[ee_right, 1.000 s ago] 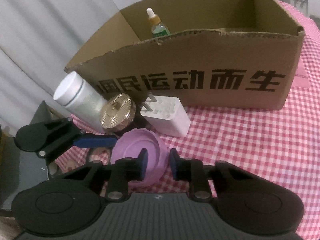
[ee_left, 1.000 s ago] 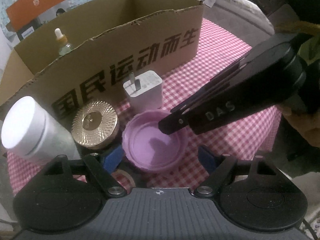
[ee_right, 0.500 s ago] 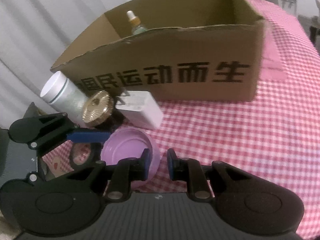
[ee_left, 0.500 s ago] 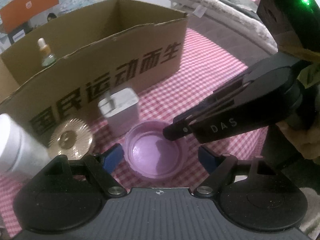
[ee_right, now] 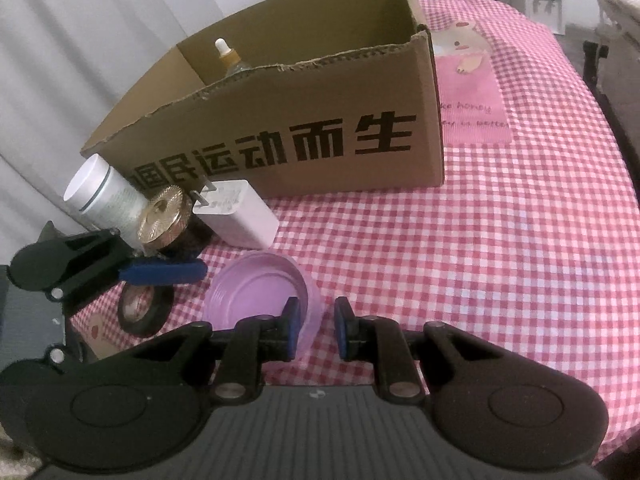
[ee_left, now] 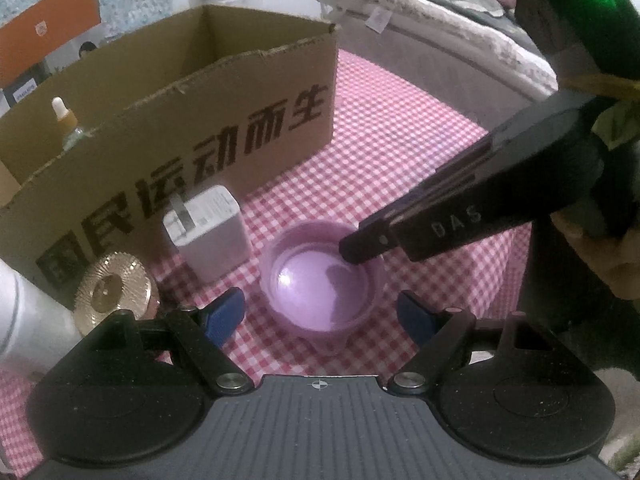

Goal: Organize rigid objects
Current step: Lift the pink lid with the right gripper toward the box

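A purple plastic lid [ee_left: 324, 280] is lifted off the checked cloth; it also shows in the right wrist view [ee_right: 256, 292]. My right gripper [ee_right: 314, 328] is shut on its rim, one finger inside, one outside. My left gripper [ee_left: 320, 312] is open, its blue pads either side of the lid without touching. A white charger [ee_left: 208, 232], a gold-capped jar [ee_left: 112, 292] and a white cylinder bottle [ee_right: 104, 196] stand in front of the cardboard box [ee_right: 304, 136].
A dropper bottle [ee_right: 230, 58] stands inside the box. A black tape roll [ee_right: 140, 308] lies on the cloth near the left gripper. A pink printed patch [ee_right: 468, 92] lies right of the box. A bed [ee_left: 440, 20] lies beyond the table edge.
My right gripper has lifted the purple lid and pulled it back from the charger and jar. The left gripper has drawn back with it and stays open.
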The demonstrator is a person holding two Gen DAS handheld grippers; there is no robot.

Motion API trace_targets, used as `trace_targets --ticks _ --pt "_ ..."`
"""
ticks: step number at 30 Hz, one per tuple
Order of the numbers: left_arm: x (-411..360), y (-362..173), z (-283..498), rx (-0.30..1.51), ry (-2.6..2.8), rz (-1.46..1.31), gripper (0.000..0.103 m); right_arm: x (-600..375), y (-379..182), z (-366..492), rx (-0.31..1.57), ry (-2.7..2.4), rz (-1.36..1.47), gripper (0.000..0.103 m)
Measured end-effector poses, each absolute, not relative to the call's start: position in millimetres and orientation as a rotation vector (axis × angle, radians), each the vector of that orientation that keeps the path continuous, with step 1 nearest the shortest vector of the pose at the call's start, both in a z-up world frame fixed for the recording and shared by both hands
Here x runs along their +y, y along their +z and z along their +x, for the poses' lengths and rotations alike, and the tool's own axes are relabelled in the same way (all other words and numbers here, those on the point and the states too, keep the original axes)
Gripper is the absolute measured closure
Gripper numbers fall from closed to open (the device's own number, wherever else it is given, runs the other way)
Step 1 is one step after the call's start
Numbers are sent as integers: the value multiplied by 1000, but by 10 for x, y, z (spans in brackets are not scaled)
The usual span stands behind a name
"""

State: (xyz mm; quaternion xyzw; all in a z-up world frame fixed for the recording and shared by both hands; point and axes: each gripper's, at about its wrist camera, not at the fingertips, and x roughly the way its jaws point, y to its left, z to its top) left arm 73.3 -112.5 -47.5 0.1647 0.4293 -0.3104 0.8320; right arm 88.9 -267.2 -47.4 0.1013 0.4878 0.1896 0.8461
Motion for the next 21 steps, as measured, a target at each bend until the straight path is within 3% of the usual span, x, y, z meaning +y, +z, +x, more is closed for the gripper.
trace_targets --ticks 3,5,21 --pt "-1163 -496 731 904 -656 356 24 -2670 -475 902 1031 403 218 83" --pt "-1179 -514 732 892 -651 361 33 -2663 -487 907 1031 403 220 83" --pt "-1302 -584 811 895 -647 378 31 -2702 -440 894 1021 395 221 82"
